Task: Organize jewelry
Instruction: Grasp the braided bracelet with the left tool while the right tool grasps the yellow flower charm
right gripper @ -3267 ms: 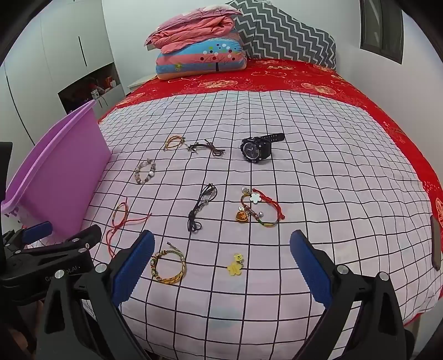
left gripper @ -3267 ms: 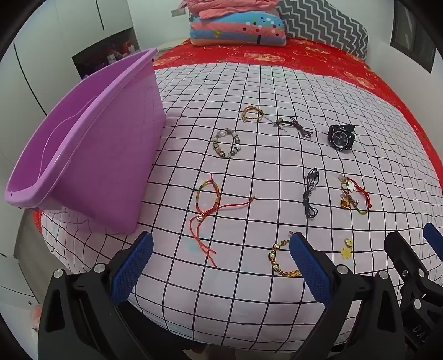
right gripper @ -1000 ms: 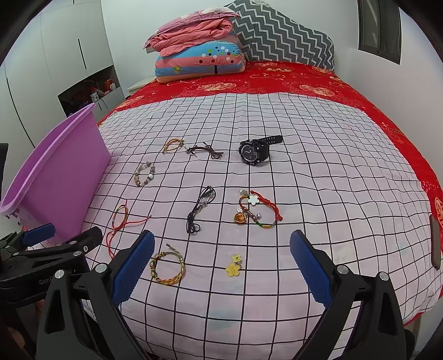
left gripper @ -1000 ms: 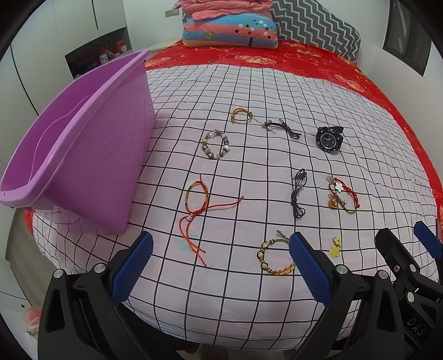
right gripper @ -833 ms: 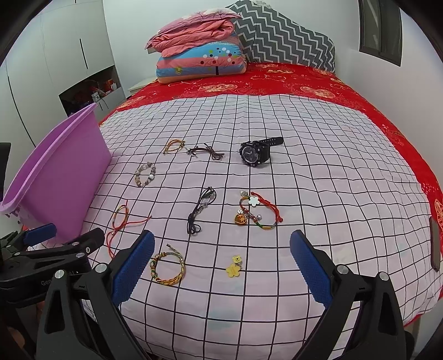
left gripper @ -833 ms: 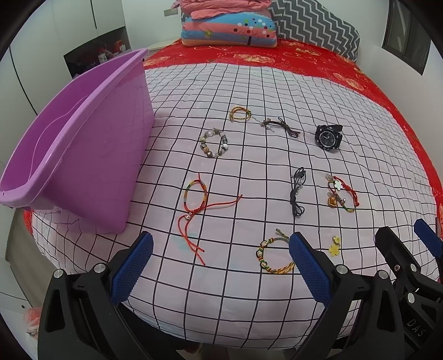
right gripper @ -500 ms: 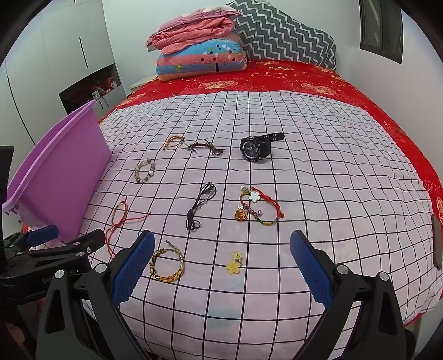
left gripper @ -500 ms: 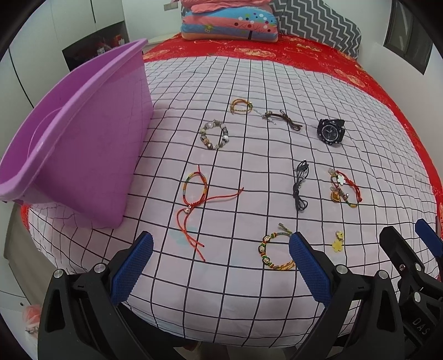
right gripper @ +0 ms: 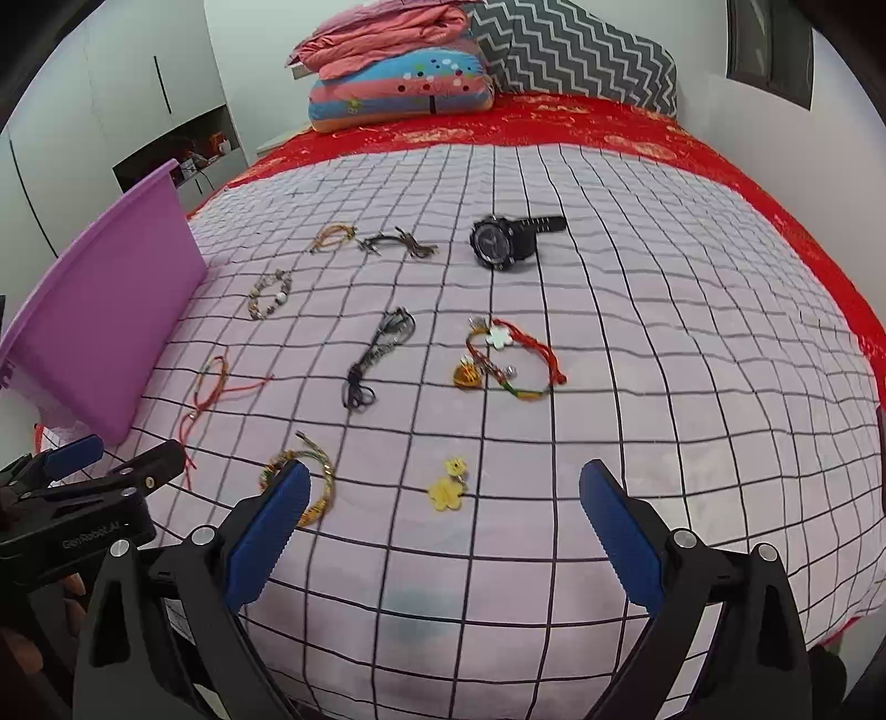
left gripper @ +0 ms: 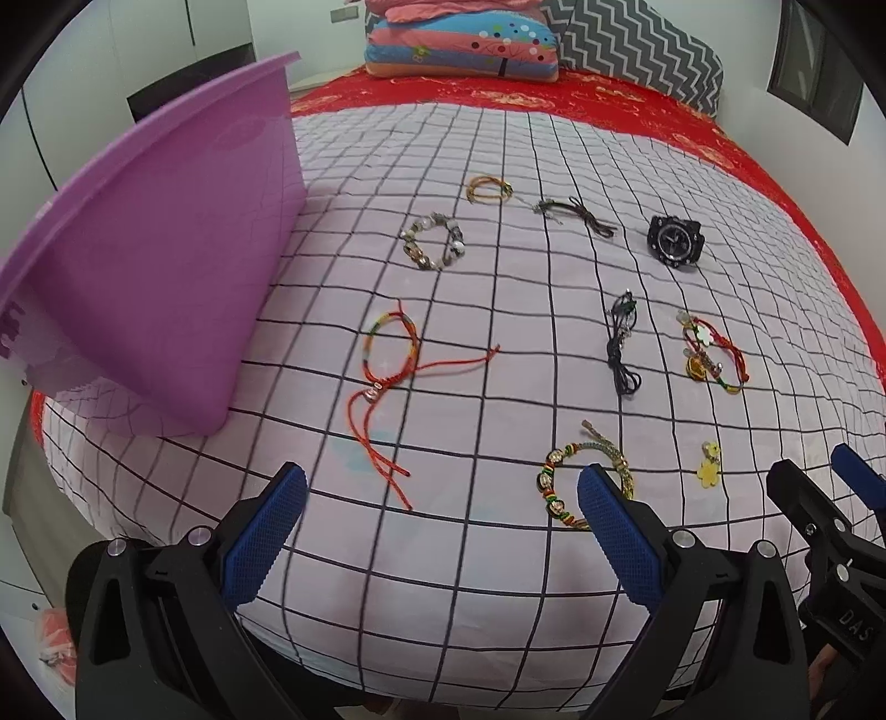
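Observation:
Several pieces of jewelry lie spread on a checked bedsheet (left gripper: pixel 487 565). Nearest my open left gripper (left gripper: pixel 440 493) are a red cord bracelet (left gripper: pixel 390 360) and a green-gold beaded bracelet (left gripper: pixel 581 482); its fingers hold nothing. My right gripper (right gripper: pixel 443 501) is open just short of a yellow flower charm (right gripper: pixel 447 487), with the same beaded bracelet (right gripper: pixel 315 476) beside its left finger. Farther off lie a black cord (right gripper: pixel 376 360), a red charm bracelet (right gripper: pixel 506 360), a black watch (right gripper: pixel 504 241), a stone bead bracelet (left gripper: pixel 434 249), a gold bracelet (left gripper: pixel 487 188) and a brown cord (left gripper: pixel 576 213).
A purple plastic tub (left gripper: pixel 138 277) stands tilted at the left edge of the bed. Folded bedding and a zigzag pillow (right gripper: pixel 570 52) are piled at the head on a red cover (right gripper: pixel 554 124). White cupboards (right gripper: pixel 111 94) line the left wall.
Both grippers have moved forward and lower toward the sheet, so the jewelry looks nearer. The beaded bracelet now sits by each gripper's fingertips. Both stay open.

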The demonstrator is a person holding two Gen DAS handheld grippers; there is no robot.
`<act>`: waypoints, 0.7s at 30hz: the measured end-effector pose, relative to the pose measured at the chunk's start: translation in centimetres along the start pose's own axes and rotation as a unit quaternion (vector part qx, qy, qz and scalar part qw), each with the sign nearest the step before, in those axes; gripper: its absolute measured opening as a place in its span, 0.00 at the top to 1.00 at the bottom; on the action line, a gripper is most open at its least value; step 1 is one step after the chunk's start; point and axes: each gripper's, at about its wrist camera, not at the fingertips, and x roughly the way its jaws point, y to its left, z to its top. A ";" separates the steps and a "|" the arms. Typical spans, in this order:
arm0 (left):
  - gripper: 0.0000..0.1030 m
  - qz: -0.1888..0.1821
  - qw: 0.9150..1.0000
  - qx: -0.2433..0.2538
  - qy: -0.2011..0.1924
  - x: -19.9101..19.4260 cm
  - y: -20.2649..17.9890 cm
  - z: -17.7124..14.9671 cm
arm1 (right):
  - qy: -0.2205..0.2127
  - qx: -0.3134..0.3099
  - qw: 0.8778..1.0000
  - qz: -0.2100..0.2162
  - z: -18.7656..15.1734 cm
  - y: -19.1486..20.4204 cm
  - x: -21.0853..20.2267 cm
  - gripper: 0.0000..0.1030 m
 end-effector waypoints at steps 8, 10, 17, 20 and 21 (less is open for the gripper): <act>0.07 -0.014 0.999 -0.002 0.033 3.5 -0.9 -0.4 | 0.023 -0.006 1.000 -0.014 -0.5 -1.2 3.4 0.09; 0.07 -0.010 1.000 0.001 0.027 3.9 -1.3 -0.3 | 0.027 -0.015 0.999 -0.018 -0.6 -1.2 4.1 0.09; 0.07 -0.009 0.999 0.011 0.033 5.7 -2.4 -0.1 | 0.040 -0.024 0.999 -0.028 -0.6 -1.6 6.2 0.09; 0.07 -0.018 0.999 0.018 0.046 6.6 -2.7 -0.4 | 0.045 -0.026 0.998 -0.033 -0.7 -1.8 6.8 0.10; 0.07 -0.021 0.998 0.022 0.048 6.7 -2.9 -0.6 | 0.046 -0.027 0.998 -0.034 -0.7 -1.8 7.0 0.10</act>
